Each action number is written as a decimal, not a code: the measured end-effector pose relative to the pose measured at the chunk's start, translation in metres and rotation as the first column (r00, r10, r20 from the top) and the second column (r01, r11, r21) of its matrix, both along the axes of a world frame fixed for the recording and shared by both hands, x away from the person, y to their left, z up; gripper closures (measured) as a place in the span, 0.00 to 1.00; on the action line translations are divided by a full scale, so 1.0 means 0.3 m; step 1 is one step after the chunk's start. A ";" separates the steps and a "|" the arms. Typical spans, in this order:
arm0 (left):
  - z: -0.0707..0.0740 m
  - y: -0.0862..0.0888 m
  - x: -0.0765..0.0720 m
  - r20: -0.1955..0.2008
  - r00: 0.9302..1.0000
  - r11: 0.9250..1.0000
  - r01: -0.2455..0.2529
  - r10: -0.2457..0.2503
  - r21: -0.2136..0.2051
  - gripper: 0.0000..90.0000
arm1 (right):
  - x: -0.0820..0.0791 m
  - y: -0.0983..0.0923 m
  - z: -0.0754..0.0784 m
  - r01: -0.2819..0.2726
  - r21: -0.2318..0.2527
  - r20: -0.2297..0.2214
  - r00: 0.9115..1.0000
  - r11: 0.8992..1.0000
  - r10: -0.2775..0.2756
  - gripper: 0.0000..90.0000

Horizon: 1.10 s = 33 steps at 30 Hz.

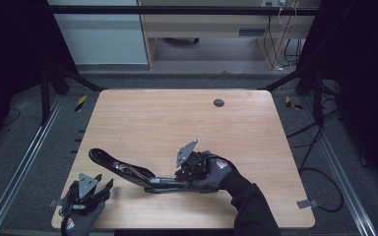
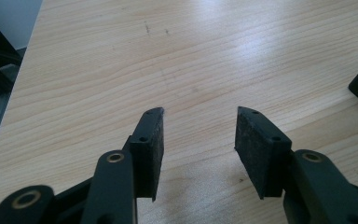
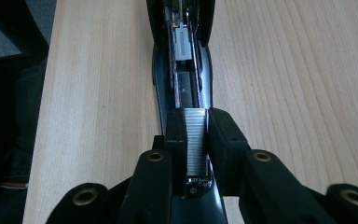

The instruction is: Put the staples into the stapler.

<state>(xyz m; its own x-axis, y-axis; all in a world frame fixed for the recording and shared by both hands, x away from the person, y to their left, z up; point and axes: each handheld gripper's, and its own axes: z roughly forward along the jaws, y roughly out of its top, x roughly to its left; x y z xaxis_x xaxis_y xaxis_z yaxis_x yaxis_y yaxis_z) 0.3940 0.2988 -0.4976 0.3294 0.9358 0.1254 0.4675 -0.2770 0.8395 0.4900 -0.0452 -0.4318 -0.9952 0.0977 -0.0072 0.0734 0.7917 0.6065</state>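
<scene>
Black stapler [image 1: 128, 172], opened flat, lower centre; right gripper [image 3: 196, 140] clamps a staple strip [image 3: 196, 140]; left gripper [image 2: 199, 140] jaws apart, empty.

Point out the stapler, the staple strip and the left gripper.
stapler [image 1: 123, 168]: high view, on its opened top arm.
staple strip [image 3: 196, 140]: right gripper view, on its ribbed top between the pads.
left gripper [image 2: 199, 126]: left gripper view, midway between its fingertips.

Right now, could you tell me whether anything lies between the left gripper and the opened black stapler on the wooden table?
Nothing visible does: bare wooden table separates the open left gripper from the opened black stapler, which the right gripper holds.
</scene>
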 end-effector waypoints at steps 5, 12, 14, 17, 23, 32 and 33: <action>0.000 0.000 0.000 -0.001 1.000 1.000 0.000 0.000 0.002 0.57 | 0.001 0.000 -0.004 -0.006 -0.005 0.000 1.000 1.000 0.006 0.87; 0.000 0.000 0.000 -0.001 1.000 1.000 0.000 0.000 0.001 0.57 | 0.002 0.002 -0.006 -0.014 -0.014 0.007 1.000 1.000 0.014 0.87; 0.000 0.000 0.000 -0.001 1.000 1.000 0.000 0.000 0.001 0.57 | 0.003 0.002 -0.007 -0.015 -0.017 0.007 1.000 1.000 0.015 0.87; 0.000 0.000 0.000 -0.003 1.000 1.000 0.001 -0.001 0.003 0.57 | 0.003 0.004 -0.011 -0.017 -0.015 0.006 1.000 1.000 0.017 0.87; 0.000 0.000 0.001 -0.002 1.000 1.000 0.001 -0.001 0.003 0.57 | 0.002 0.003 -0.013 -0.015 -0.016 0.004 1.000 1.000 0.015 0.87; 0.000 0.000 0.000 -0.002 1.000 1.000 0.001 -0.001 0.003 0.57 | 0.001 0.002 -0.016 -0.023 -0.015 0.010 1.000 1.000 0.023 0.87; 0.000 0.000 0.000 -0.002 1.000 1.000 0.001 -0.001 0.003 0.57 | 0.001 0.002 -0.016 -0.023 -0.015 0.010 1.000 1.000 0.023 0.87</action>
